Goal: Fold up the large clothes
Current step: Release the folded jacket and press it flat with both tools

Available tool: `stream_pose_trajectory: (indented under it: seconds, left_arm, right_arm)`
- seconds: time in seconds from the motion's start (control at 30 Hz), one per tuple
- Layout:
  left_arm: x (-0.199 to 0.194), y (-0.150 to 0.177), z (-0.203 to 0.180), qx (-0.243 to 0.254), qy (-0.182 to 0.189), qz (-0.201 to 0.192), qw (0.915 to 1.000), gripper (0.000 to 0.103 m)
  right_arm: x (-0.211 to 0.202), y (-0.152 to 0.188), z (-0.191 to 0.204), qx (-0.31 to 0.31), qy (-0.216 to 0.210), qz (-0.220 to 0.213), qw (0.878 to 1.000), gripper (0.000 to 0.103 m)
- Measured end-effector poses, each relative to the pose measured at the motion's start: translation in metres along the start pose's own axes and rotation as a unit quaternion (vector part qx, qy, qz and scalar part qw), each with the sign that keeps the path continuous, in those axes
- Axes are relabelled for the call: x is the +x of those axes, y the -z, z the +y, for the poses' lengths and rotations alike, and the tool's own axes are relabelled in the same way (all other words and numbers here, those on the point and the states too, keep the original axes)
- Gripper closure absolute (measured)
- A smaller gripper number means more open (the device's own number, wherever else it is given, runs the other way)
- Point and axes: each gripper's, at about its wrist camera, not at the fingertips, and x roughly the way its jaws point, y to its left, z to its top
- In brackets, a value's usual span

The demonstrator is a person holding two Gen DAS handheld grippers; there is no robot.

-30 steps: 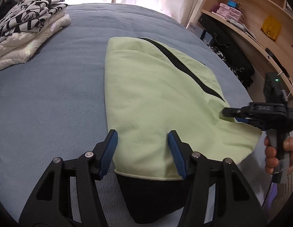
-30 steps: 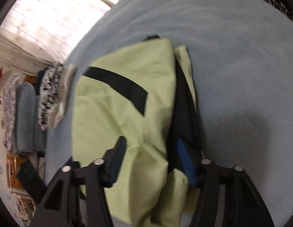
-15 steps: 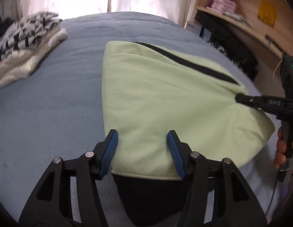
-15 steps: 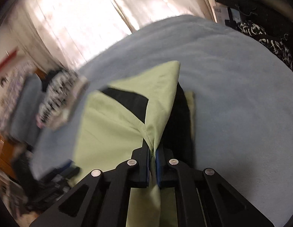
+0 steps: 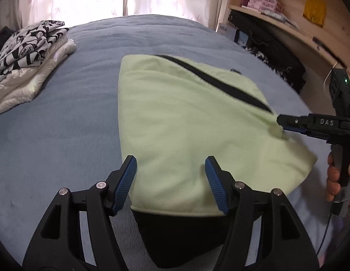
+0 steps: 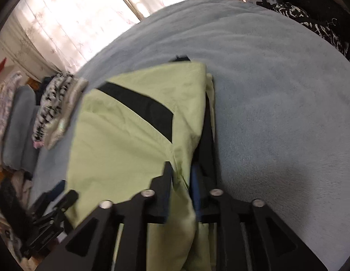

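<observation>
A light green garment (image 5: 186, 124) with a black stripe and black lining lies folded on the blue bed cover (image 5: 62, 124). My left gripper (image 5: 170, 180) hovers over its near edge, jaws opening, with fabric below and between the fingers but nothing pinched. At the garment's right edge sits my right gripper (image 5: 281, 123), held by a person's hand (image 5: 335, 180). In the right wrist view the right gripper (image 6: 181, 176) has its jaws opening. A raised ridge of the green garment (image 6: 120, 140) stands loosely between its fingers.
A stack of folded clothes (image 5: 28, 63) with a black-and-white print on top sits at the bed's far left, also in the right wrist view (image 6: 55, 108). Wooden shelves (image 5: 287, 22) and a black bag (image 5: 265, 45) line the right side. Curtains hang behind the bed.
The right gripper closed tight on a fold of green fabric, then its jaws parted again. The left jaws stand slightly wider. Both grippers shifted a little over the garment.
</observation>
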Motion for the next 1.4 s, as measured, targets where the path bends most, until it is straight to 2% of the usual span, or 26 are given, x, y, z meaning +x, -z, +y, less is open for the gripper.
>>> stream_pose_trajectory:
  seconds: [0.03,0.07,0.23,0.33,0.4,0.43,0.5,0.57,0.6,0.63,0.7,0.77,0.9,0.93,1.03,1.23,1.3,1.37,1.4]
  left_arm:
    - [0.0,-0.006,0.004,-0.004,0.001,-0.001,1.0,0.042]
    - [0.001,-0.012,0.008,-0.009,0.002,0.0,1.0,0.042]
    - [0.023,-0.046,0.031,-0.045,0.016,0.017,0.9987,0.042]
    - [0.045,-0.057,0.04,-0.057,0.009,0.04,0.9976,0.042]
    - [0.056,-0.063,0.044,-0.061,0.008,0.047,0.997,0.042]
    - [0.06,-0.064,0.043,-0.06,0.006,0.045,0.9972,0.042]
    - [0.062,-0.066,0.039,-0.05,0.0,0.034,0.9982,0.042]
    - [0.067,-0.066,0.036,-0.038,-0.008,0.024,0.999,0.039]
    - [0.07,-0.064,0.034,-0.03,-0.017,0.018,0.9992,0.036]
    - [0.075,-0.062,0.034,-0.025,-0.025,0.02,0.9992,0.03]
    - [0.08,-0.06,0.041,-0.041,-0.013,0.027,0.9987,0.028]
    - [0.081,-0.06,0.05,-0.062,0.002,0.034,0.9975,0.028]
    - [0.068,-0.064,0.054,-0.061,-0.016,0.035,0.9974,0.028]
    - [0.062,-0.065,0.053,-0.057,-0.017,0.031,0.9978,0.028]
    - [0.036,-0.066,0.049,-0.046,-0.012,0.015,0.9988,0.028]
    - [-0.01,-0.061,0.035,-0.046,0.004,0.004,0.9989,0.029]
    - [-0.021,-0.054,0.024,-0.044,0.009,0.0,0.999,0.032]
    - [-0.026,-0.045,0.015,-0.04,0.012,0.005,0.9991,0.042]
    - [-0.026,-0.04,0.01,-0.04,0.014,0.008,0.9991,0.045]
  right_arm:
    - [-0.005,-0.006,0.001,0.0,-0.005,-0.008,1.0,0.057]
    - [-0.007,-0.013,0.001,0.001,-0.004,-0.014,1.0,0.051]
    - [0.015,-0.059,-0.003,0.017,0.012,-0.014,1.0,0.05]
    - [0.048,-0.082,-0.005,0.03,0.03,0.013,0.999,0.051]
    - [0.069,-0.09,-0.001,0.025,0.026,0.037,0.999,0.072]
    - [0.077,-0.093,0.003,0.007,0.034,0.046,0.998,0.095]
    - [0.073,-0.098,0.011,-0.028,0.063,0.02,0.997,0.099]
    - [0.059,-0.103,0.016,-0.051,0.085,-0.03,0.995,0.1]
    - [0.061,-0.105,0.012,-0.05,0.09,-0.03,0.994,0.1]
    - [0.069,-0.104,0.008,-0.049,0.094,-0.016,0.994,0.1]
    - [0.078,-0.099,0.006,-0.061,0.111,0.002,0.992,0.1]
    - [0.076,-0.098,0.004,-0.063,0.105,0.003,0.992,0.1]
    - [0.05,-0.104,-0.003,-0.036,0.09,0.001,0.995,0.098]
    - [0.037,-0.105,-0.003,-0.032,0.087,-0.006,0.996,0.095]
    - [0.005,-0.099,0.008,-0.038,0.058,-0.025,0.997,0.094]
    - [-0.03,-0.057,0.053,-0.083,0.019,-0.019,0.996,0.094]
    - [-0.033,-0.038,0.069,-0.091,0.001,-0.01,0.996,0.088]
    - [-0.036,-0.017,0.084,-0.1,-0.014,0.002,0.995,0.076]
    - [-0.037,-0.007,0.088,-0.105,-0.021,0.006,0.994,0.076]
